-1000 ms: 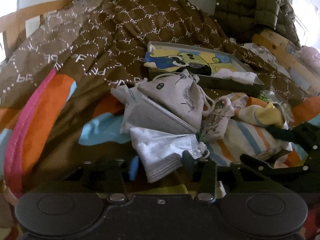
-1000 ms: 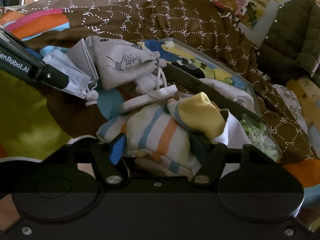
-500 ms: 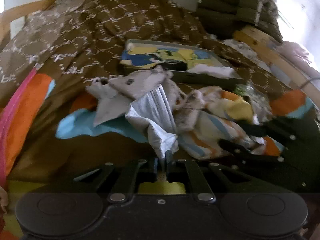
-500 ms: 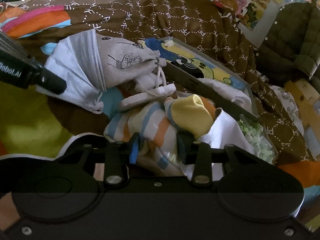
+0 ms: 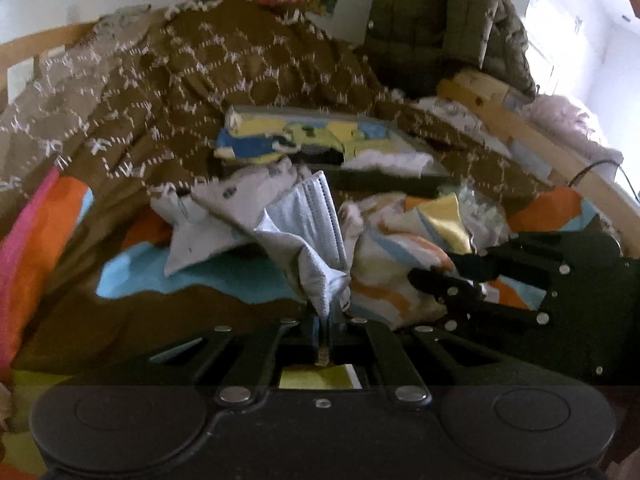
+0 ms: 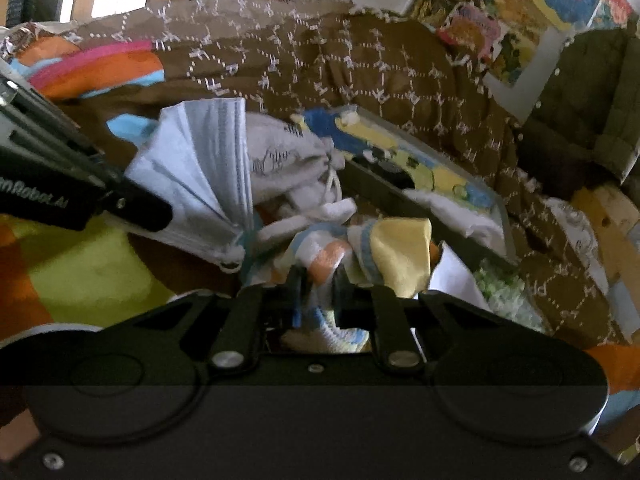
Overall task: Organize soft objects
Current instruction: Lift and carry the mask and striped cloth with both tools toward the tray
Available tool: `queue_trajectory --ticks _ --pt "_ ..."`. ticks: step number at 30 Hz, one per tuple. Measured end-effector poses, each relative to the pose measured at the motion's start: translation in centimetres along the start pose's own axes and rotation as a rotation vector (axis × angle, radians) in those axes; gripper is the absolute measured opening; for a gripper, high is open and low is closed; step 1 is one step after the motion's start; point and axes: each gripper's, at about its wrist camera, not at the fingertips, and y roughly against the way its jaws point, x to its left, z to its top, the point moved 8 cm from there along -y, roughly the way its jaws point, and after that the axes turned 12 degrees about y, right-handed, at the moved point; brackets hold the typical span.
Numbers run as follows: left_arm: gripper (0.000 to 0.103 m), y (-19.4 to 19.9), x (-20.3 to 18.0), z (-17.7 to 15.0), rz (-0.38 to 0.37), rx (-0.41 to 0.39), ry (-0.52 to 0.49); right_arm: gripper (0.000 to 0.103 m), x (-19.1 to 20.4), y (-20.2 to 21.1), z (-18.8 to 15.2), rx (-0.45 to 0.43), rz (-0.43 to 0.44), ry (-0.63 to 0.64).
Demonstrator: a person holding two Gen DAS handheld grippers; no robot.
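Observation:
A pale blue face mask (image 5: 312, 236) hangs crumpled from my left gripper (image 5: 325, 316), whose jaws are closing the last bit and pinch its lower corner. In the right wrist view the same mask (image 6: 200, 168) fans out from the left gripper (image 6: 160, 212). Beside it lies a striped sock with a yellow toe (image 5: 400, 264). My right gripper (image 6: 318, 284) is closing on that sock (image 6: 400, 248), its pads pressing the striped part. The right gripper (image 5: 436, 268) reaches in from the right in the left wrist view. A grey printed drawstring pouch (image 6: 280, 156) lies behind the mask.
All this lies on a bed with a brown patterned quilt (image 5: 200, 80). A shallow grey box (image 5: 380, 180) holding a cartoon-print cloth sits behind the pile. A clear bag of green bits (image 6: 500, 288) lies at the right. An olive jacket (image 5: 440, 20) and a wooden bed rail (image 5: 520, 136) stand beyond.
Both grippers went from open to closed, the left on the mask and the right on the striped sock. The mask has been lifted off the pile and now hangs bunched.

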Motion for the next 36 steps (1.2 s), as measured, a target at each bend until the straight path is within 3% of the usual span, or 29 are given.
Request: queue_trajectory --ticks 5,14,21,28,36 --pt "0.003 2.5 0.7 1.1 0.018 -0.062 0.068 0.008 -0.6 2.1 0.7 -0.060 -0.034 -0.016" --pt "0.003 5.7 1.0 3.0 0.048 -0.216 0.075 0.008 -2.2 6.6 1.8 -0.212 -0.126 -0.057" --pt "0.003 6.1 -0.1 4.2 -0.001 -0.276 0.110 0.008 -3.8 9.1 2.5 -0.358 -0.240 -0.037" --pt "0.003 4.0 -2.6 6.7 0.006 -0.305 0.031 0.008 -7.9 9.0 1.9 -0.409 -0.332 -0.154" --pt "0.003 -2.6 -6.8 11.9 -0.024 -0.313 -0.006 0.008 -13.0 4.1 0.5 -0.364 -0.406 -0.230"
